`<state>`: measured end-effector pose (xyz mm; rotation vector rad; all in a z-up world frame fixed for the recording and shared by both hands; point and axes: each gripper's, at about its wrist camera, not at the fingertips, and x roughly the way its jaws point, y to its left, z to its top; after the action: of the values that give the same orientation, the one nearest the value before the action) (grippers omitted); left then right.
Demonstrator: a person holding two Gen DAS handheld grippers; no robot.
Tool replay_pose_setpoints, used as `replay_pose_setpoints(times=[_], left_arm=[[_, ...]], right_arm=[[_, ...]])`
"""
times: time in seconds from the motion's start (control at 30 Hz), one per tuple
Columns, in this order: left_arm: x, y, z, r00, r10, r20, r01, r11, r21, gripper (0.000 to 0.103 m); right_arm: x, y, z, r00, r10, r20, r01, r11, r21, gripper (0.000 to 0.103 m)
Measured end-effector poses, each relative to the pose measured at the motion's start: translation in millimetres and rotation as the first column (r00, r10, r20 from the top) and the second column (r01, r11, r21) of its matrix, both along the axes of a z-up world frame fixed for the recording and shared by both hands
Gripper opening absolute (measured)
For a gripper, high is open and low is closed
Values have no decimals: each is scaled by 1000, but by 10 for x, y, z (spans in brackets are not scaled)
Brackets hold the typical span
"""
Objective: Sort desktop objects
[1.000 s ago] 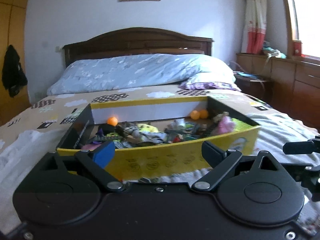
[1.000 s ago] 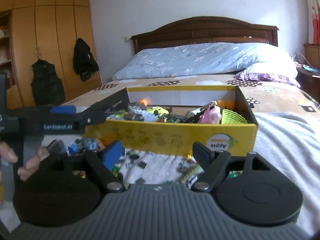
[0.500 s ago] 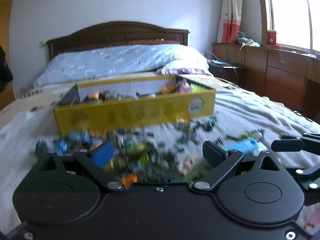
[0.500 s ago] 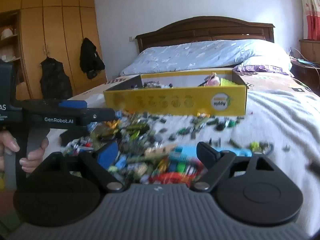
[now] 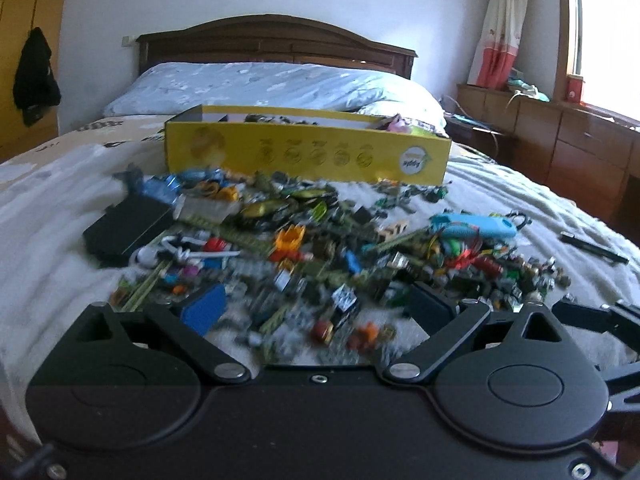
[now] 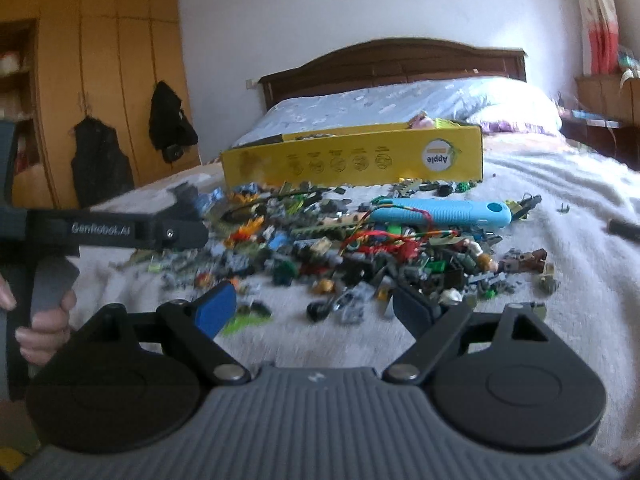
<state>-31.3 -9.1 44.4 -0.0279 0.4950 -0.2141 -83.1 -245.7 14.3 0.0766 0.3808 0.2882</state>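
A pile of small mixed objects (image 5: 320, 248) lies spread on the white bedspread, also in the right wrist view (image 6: 360, 252). A yellow cardboard box (image 5: 308, 156) with several items in it stands behind the pile; it also shows in the right wrist view (image 6: 356, 160). A long light-blue tool (image 6: 440, 212) lies on the pile's right side, also in the left wrist view (image 5: 474, 227). My left gripper (image 5: 316, 308) is open and empty, low over the pile's near edge. My right gripper (image 6: 316, 304) is open and empty, likewise at the near edge.
A black flat box (image 5: 128, 226) lies at the pile's left. A black pen (image 5: 592, 247) lies apart on the right of the bedspread. The left handle and hand (image 6: 44, 276) show at the left of the right wrist view. Pillows and headboard (image 5: 276, 52) are behind.
Both grippers have pulled back from the yellow box and dropped low, so the scattered pile now fills the foreground. Both stay open.
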Motion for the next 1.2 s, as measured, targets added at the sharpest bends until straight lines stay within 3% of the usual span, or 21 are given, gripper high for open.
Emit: replay_pose_setpoints(times=[0.07, 0.13, 0.2, 0.33, 0.4, 0.7, 0.77, 0.8, 0.93, 1.2], left_arm=[[-42, 2, -32, 1000, 2, 5, -2, 1000, 16, 97], [-91, 13, -58, 1000, 3, 8, -3, 1000, 27, 97], [-128, 19, -74, 1000, -3, 4, 3, 1000, 28, 97], [-188, 22, -92, 1000, -18, 17, 17, 999, 32, 98], [-200, 20, -96, 1000, -17, 25, 16, 999, 34, 99], [-176, -15, -155, 999, -36, 14, 36, 999, 35, 99], [-174, -22, -169, 999, -39, 11, 39, 999, 37, 99], [-175, -27, -175, 999, -41, 10, 40, 998, 37, 99], [-187, -54, -189, 998, -53, 15, 52, 998, 47, 99], [-177, -393, -190, 983, -176, 58, 170, 981, 89, 99]], right_arm=[[-104, 87, -34, 999, 11, 33, -9, 999, -44, 78], [-142, 154, -61, 999, 26, 31, -24, 998, -66, 55], [-161, 219, -116, 999, 43, 10, -42, 996, -80, 42], [-168, 291, -208, 997, 81, -1, -81, 993, -91, 28], [-169, 313, -237, 995, 104, -12, -104, 992, -75, 28], [-206, 439, -341, 995, 92, 22, -86, 976, -199, 27], [-210, 443, -361, 995, 95, 27, -87, 972, -218, 24], [-211, 443, -375, 995, 99, 27, -91, 970, -226, 17], [-237, 423, -365, 994, 97, 45, -85, 971, -225, 17], [-124, 52, -276, 995, -64, 82, 80, 975, -205, 17]])
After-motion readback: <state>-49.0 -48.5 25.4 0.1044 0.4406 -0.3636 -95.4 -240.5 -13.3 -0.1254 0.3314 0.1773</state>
